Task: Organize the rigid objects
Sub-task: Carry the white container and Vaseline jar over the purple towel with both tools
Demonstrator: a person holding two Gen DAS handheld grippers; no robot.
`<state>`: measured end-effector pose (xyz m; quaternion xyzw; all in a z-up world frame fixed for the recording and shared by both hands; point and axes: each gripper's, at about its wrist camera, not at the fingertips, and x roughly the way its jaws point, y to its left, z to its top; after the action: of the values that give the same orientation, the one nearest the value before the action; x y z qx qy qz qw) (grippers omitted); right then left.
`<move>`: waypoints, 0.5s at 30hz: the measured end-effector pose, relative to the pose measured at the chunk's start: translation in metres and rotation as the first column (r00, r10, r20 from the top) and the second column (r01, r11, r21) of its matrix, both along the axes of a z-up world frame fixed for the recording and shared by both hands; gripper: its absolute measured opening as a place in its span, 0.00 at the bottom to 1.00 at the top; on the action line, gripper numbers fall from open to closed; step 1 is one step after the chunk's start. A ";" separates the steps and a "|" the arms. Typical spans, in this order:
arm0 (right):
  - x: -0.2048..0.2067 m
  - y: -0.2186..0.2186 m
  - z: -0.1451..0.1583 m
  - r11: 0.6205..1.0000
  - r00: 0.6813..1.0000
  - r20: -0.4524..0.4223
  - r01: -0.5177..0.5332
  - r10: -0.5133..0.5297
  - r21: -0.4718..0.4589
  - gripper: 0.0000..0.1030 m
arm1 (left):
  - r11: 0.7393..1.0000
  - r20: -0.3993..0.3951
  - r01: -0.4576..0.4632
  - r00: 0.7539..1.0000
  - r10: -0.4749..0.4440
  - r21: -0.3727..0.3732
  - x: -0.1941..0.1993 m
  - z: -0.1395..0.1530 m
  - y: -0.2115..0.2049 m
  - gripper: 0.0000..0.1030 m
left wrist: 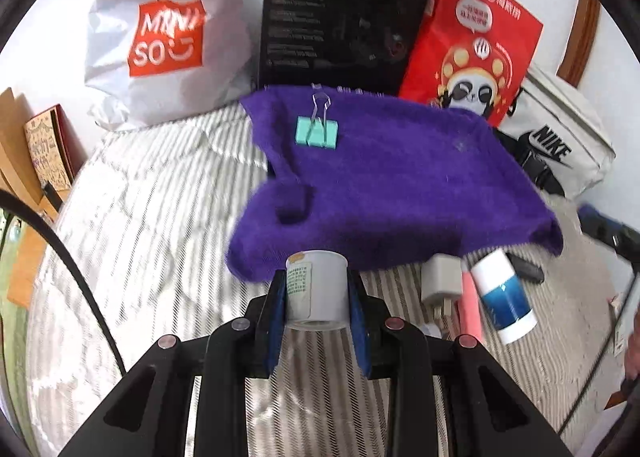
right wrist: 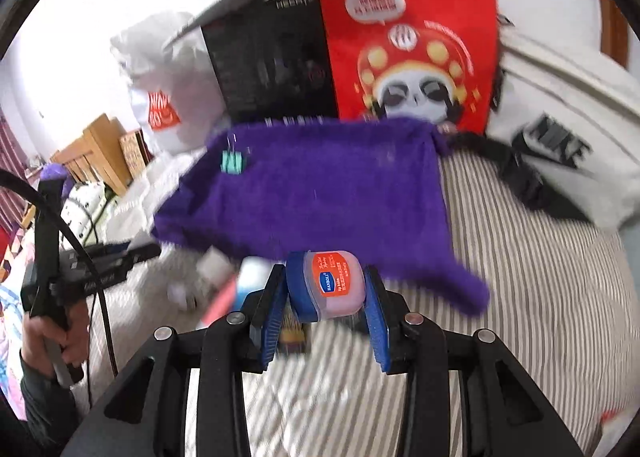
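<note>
My left gripper point(left wrist: 317, 289) is shut on a small white bottle point(left wrist: 318, 289) with a printed label, held above the striped bed. My right gripper point(right wrist: 326, 289) is shut on a pink lip balm jar point(right wrist: 334, 284) with a blue lid. A purple cloth point(left wrist: 384, 185) point(right wrist: 320, 193) lies spread ahead, with a teal binder clip point(left wrist: 317, 132) point(right wrist: 233, 162) near its far left corner. In the left wrist view a white charger plug point(left wrist: 440, 281), a pink stick point(left wrist: 470, 309) and a white-and-blue tube point(left wrist: 505, 297) lie at the cloth's near edge.
At the back stand a white Miniso bag point(left wrist: 168, 37), a black box point(left wrist: 340, 17) and a red panda bag point(left wrist: 476, 45) point(right wrist: 412, 41). A white Nike bag point(left wrist: 560, 137) point(right wrist: 560, 145) lies right. A hand point(right wrist: 48, 337) holds the other gripper at left.
</note>
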<state>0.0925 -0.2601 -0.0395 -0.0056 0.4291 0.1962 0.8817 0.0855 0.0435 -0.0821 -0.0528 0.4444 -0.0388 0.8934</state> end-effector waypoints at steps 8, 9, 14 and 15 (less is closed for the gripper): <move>0.069 0.023 0.051 0.998 0.993 0.117 -0.022 0.016 0.053 0.37 | 0.998 0.043 0.016 0.999 -0.019 0.055 0.037 0.045 0.001 0.26; 0.076 0.024 0.058 0.998 0.991 0.132 -0.017 0.009 0.056 0.37 | 0.998 0.053 0.031 0.998 -0.034 0.055 0.046 0.053 0.000 0.26; 0.106 0.024 0.086 0.996 0.983 0.185 0.001 -0.018 0.090 0.37 | 0.995 0.085 0.061 0.994 -0.067 0.078 0.078 0.078 -0.007 0.26; 0.110 0.023 0.088 0.995 0.983 0.182 0.001 -0.019 0.097 0.37 | 0.995 0.089 0.064 0.993 -0.071 0.080 0.085 0.081 -0.009 0.26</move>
<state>0.2029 -0.2370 0.0487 0.0211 0.3365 0.2111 0.9175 0.1709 0.0348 -0.0015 -0.0014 0.4055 -0.0542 0.9125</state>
